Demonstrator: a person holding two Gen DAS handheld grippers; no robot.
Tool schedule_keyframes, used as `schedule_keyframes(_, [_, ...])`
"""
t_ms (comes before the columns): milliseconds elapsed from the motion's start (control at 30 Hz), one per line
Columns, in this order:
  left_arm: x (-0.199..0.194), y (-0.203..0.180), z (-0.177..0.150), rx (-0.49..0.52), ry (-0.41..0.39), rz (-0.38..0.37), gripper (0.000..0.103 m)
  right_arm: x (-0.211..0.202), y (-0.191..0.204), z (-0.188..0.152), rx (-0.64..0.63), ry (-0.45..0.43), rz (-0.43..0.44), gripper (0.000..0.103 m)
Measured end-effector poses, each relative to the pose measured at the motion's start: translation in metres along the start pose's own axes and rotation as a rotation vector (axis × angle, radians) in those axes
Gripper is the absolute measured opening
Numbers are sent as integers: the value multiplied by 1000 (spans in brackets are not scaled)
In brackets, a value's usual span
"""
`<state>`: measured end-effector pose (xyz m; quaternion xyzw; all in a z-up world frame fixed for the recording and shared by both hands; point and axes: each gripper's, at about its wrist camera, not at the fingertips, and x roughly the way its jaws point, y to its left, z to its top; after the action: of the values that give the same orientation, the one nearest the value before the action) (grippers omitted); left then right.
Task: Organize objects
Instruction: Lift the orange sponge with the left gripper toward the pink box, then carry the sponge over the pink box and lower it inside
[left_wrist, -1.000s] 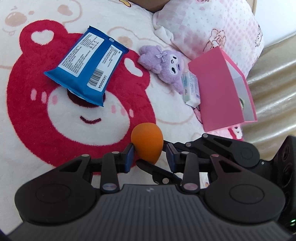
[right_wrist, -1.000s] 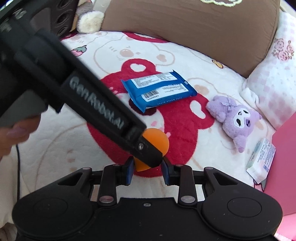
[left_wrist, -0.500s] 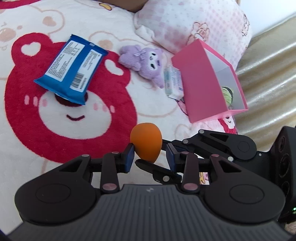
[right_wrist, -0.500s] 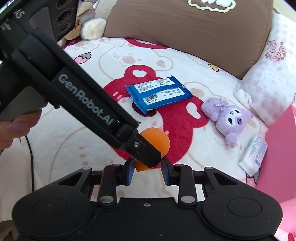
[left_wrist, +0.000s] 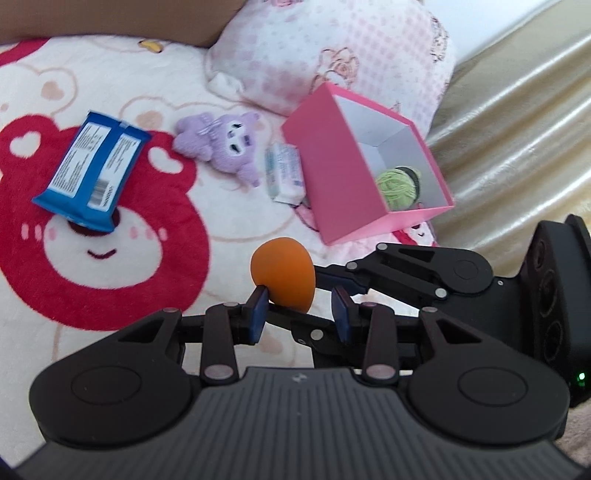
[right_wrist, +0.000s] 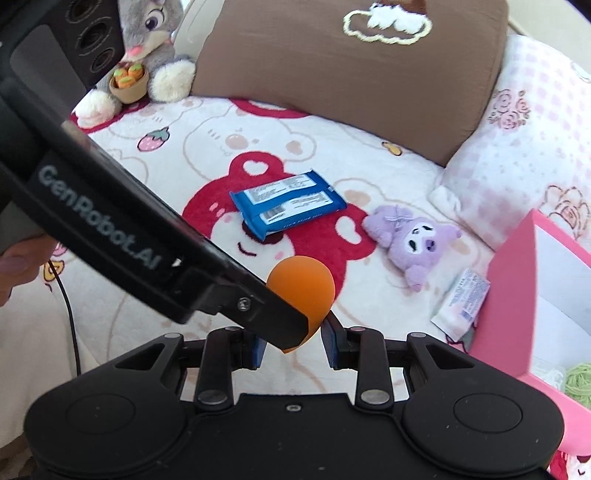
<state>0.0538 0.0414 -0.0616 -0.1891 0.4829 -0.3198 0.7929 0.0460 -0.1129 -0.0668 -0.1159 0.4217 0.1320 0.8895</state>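
A plush cream blanket printed with a big red bear face (left_wrist: 110, 280) covers the bed. At its head lie a brown cushion with a cloud patch (right_wrist: 347, 62) and a pink-and-white checked pillow with rose prints (left_wrist: 332, 55). A grey stuffed rabbit holding a basket of carrots (right_wrist: 147, 40) sits in the far corner. An open pink cardboard box with a white inside (left_wrist: 332, 177) stands beside the pillow, a ball of green yarn (left_wrist: 397, 184) at its bottom. A blue foil snack packet with white label panels (left_wrist: 92, 173) lies across the bear face. A small purple plush doll (left_wrist: 221, 144) rests between that packet and the box, and a small white tissue pack (left_wrist: 286, 173) lies just beside the box. The orange egg-shaped sponge (left_wrist: 282, 275) is held above the blanket, in front of the box. The left gripper (left_wrist: 299, 310) and the right gripper (right_wrist: 293, 341) both meet at this sponge: the right is clamped on its narrow lower end, and the left's blue pads also flank it, its left pad touching. A hand (right_wrist: 16, 264) holds the left gripper's handle.
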Motion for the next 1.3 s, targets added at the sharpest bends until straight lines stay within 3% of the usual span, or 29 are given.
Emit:
schedule_keyframes(667, [-6,-86,15,114,22,86,36,-71,-22,-7,33,-70,-30,36])
schedule_keyframes(1300, [5,-150,37,191,31,81,36,-114,-65,-13,114,-100,-31,36])
